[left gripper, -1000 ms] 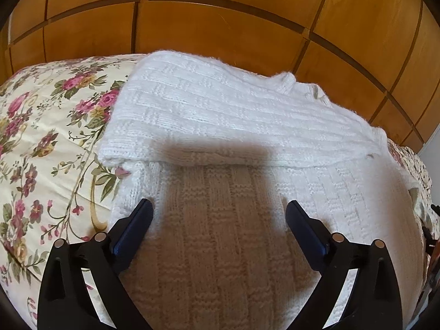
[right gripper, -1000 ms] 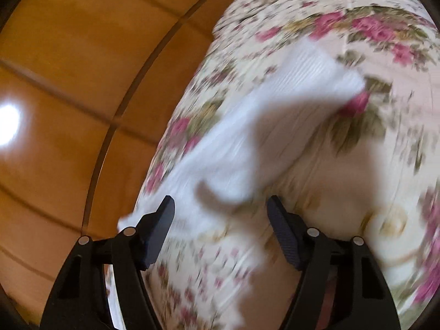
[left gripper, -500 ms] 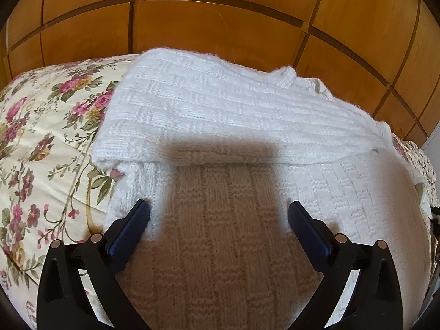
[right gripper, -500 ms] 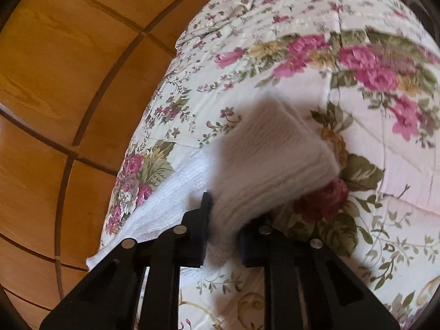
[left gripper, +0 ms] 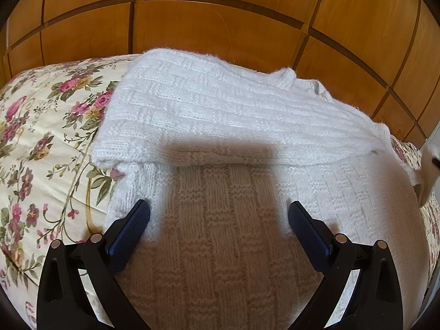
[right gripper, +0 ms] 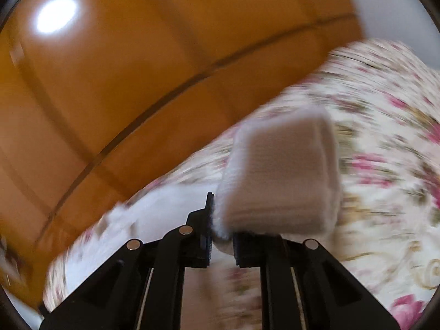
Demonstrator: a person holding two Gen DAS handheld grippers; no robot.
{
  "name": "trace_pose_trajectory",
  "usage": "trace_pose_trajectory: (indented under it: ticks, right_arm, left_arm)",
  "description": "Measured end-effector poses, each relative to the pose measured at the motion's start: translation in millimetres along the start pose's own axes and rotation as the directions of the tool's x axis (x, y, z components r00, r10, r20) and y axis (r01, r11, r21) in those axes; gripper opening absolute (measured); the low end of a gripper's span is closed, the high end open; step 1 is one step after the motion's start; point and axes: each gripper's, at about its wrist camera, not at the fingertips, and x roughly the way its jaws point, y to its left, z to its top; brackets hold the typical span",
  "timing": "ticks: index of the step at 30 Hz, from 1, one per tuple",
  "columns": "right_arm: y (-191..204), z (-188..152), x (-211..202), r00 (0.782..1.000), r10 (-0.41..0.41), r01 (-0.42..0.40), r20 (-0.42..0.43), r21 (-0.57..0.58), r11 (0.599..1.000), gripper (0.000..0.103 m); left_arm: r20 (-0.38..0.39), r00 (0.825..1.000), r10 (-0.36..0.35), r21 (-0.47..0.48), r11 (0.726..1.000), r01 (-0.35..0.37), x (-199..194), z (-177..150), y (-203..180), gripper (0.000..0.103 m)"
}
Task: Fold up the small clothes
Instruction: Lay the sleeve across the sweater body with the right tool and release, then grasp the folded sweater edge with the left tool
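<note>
On the left, floral bedspread (left gripper: 41, 143) — roses on cream — with wooden wall panelling (left gripper: 220, 27) behind. Spread over the bedspread, a white knitted sweater (left gripper: 225, 126), long axis running left to right across the left wrist view, its far half already doubled over into a fold edge lying crosswise just ahead of the left gripper (left gripper: 219, 214). That gripper released, jaws wide apart, straddling the near knit panel; blue pads (left gripper: 129, 229) low over the cloth and seemingly resting on it, gripping nothing. Fold edge straight ahead of it, near and centred.

Further right, at the sweater's right end, a loose white piece trailing off the edge of the left view (most likely the sleeve, though the frame cuts it off). In the right wrist view, heavily blurred, the right gripper (right gripper: 222, 244) clenched on the sleeve cuff (right gripper: 280, 176), jaws nearly together with a pinch of knit between them. Cuff standing up ahead of the fingers, clear of the bedspread below. Sweater body lying to the left of this claw, so the coming move probably a carry leftward, laying the sleeve across the folded body. Right gripper the nearer one for that — left one placed to pin the body flat meanwhile.
</note>
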Motion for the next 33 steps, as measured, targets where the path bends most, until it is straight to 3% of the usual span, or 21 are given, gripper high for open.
trace_pose_trajectory:
  ticks: [3, 6, 10, 12, 14, 16, 17, 19, 20, 22, 24, 27, 29, 33]
  right_arm:
    - [52.7, -23.0, 15.1, 0.999, 0.032, -0.038, -0.034, -0.168, 0.985, 0.011]
    - [95.3, -53.9, 33.5, 0.996, 0.04, -0.064, -0.079, -0.32, 0.945, 0.011]
    - [122.1, -94.6, 63.8, 0.989, -0.029, -0.04, -0.144, -0.453, 0.89, 0.015]
    - [122.7, -108.8, 74.9, 0.984, -0.063, -0.028, -0.169, -0.491, 0.871, 0.041]
    - [121.4, -115.7, 78.5, 0.98, -0.059, -0.047, -0.192, -0.504, 0.862, 0.05]
    - [117.0, -115.0, 68.1, 0.985, -0.049, -0.04, -0.166, -0.493, 0.869, 0.065]
    - [113.7, -113.2, 60.1, 0.988, -0.044, -0.031, -0.146, -0.477, 0.878, 0.077]
    - [105.2, -110.8, 41.5, 0.995, -0.052, 0.01, -0.083, -0.44, 0.898, 0.082]
    - [100.3, -111.8, 33.9, 0.993, -0.101, 0.067, -0.056, -0.437, 0.897, 0.084]
    - [93.0, -115.6, 27.1, 0.964, -0.264, 0.238, 0.006, -0.457, 0.857, 0.09]
    - [76.2, -118.6, 24.1, 0.916, -0.398, 0.38, 0.052, -0.43, 0.819, 0.096]
    - [49.8, -118.4, 30.7, 0.904, -0.426, 0.39, -0.032, -0.347, 0.853, 0.099]
    - [35.3, -117.5, 37.8, 0.911, -0.402, 0.358, -0.093, -0.304, 0.883, 0.099]
    - [28.4, -113.7, 42.0, 0.913, -0.394, 0.352, -0.109, -0.28, 0.893, 0.101]
  left_arm:
    - [0.001, 1.0, 0.0, 0.0, 1.0, 0.0, 0.0, 0.0, 0.0, 0.099]
    - [0.002, 1.0, 0.0, 0.001, 1.0, 0.0, 0.1, -0.1, -0.3, 0.099]
    - [0.003, 1.0, 0.0, 0.001, 1.0, 0.0, 0.2, -0.1, -0.3, 0.099]
    - [0.005, 1.0, -0.002, -0.001, 1.0, 0.002, 0.0, -0.1, 0.6, 0.099]
    - [0.005, 1.0, -0.005, -0.003, 1.0, 0.005, 0.0, -0.2, 0.2, 0.099]
    - [0.005, 1.0, -0.006, -0.004, 1.0, 0.006, -0.2, -0.2, 0.5, 0.099]
    - [0.005, 1.0, -0.006, -0.005, 1.0, 0.006, -0.4, -0.4, 0.6, 0.099]
    - [0.005, 1.0, -0.005, -0.004, 1.0, 0.005, -0.4, -0.5, 0.9, 0.099]
    - [0.004, 1.0, -0.004, -0.003, 1.0, 0.004, -0.3, -0.3, 0.7, 0.099]
    - [-0.001, 1.0, 0.003, 0.002, 1.0, -0.003, 0.1, 0.7, -0.4, 0.099]
    - [-0.011, 1.0, 0.018, 0.011, 1.0, -0.017, 0.6, 2.3, -3.1, 0.099]
    - [-0.025, 0.999, 0.038, 0.046, 0.998, -0.037, -6.1, 9.5, -15.4, 0.096]
    - [0.002, 0.999, -0.041, 0.055, 0.998, 0.041, -22.9, 18.1, -30.8, 0.086]
    - [0.046, 0.981, -0.188, 0.112, 0.977, 0.182, -48.2, 35.7, -77.8, 0.086]
